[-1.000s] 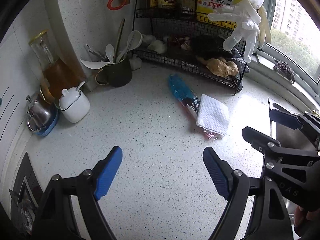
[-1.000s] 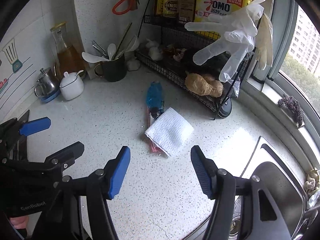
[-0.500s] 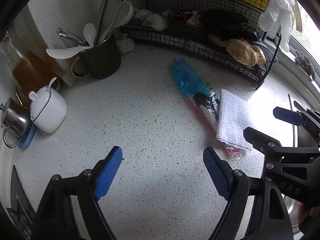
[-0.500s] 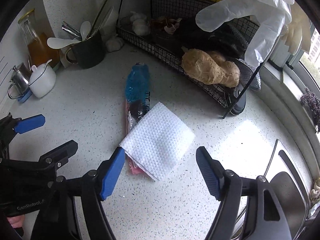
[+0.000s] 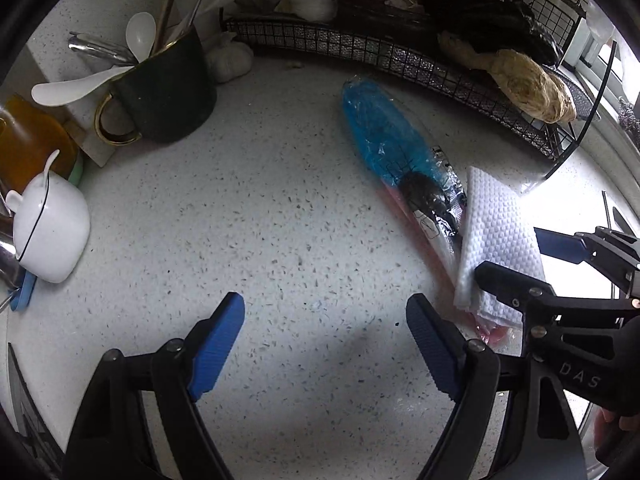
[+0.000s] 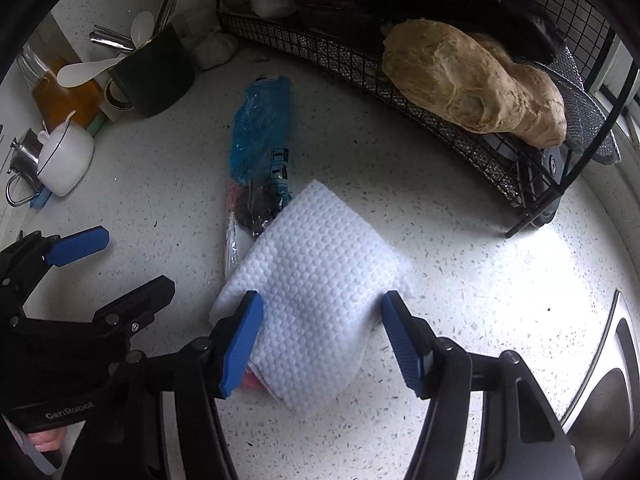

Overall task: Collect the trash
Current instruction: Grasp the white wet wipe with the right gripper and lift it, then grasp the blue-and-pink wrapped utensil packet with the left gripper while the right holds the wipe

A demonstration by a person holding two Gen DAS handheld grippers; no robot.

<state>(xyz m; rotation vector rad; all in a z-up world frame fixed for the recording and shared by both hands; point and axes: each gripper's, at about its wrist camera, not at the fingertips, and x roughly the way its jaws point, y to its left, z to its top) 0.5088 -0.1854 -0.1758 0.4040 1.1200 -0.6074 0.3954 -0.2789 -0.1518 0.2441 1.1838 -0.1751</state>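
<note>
The white paper towel [image 6: 316,280] lay flat on the table [image 6: 460,280], folded, with little bumps all over it. It sat on top of the near end of a long plastic wrapper [image 6: 260,136] that was blue at the far end and pink near me. Both were trash, and both were out in the middle of the table, in front of the wire rack [image 6: 400,64].

My right tongs [image 6: 322,322] pointed down over the towel. The jaws had just been closing. The towel was between them, but the blue pads [image 6: 240,344] did not press on it yet, so the tongs were open. My left tongs [image 5: 326,346] were open wide over bare table, with nothing between them.

The table was white stone with tiny dark specks. A bright patch of light shone on it at the right. A metal sink [image 6: 608,380] was cut into the table at the right edge.

The black wire rack stood at the back, with a brown lumpy thing [image 6: 472,80] and garlic [image 5: 308,0] on it. At the left stood a dark mug [image 5: 164,92] full of spoons, a white pot with a lid [image 5: 52,232], and a jar of amber liquid [image 6: 64,92].
</note>
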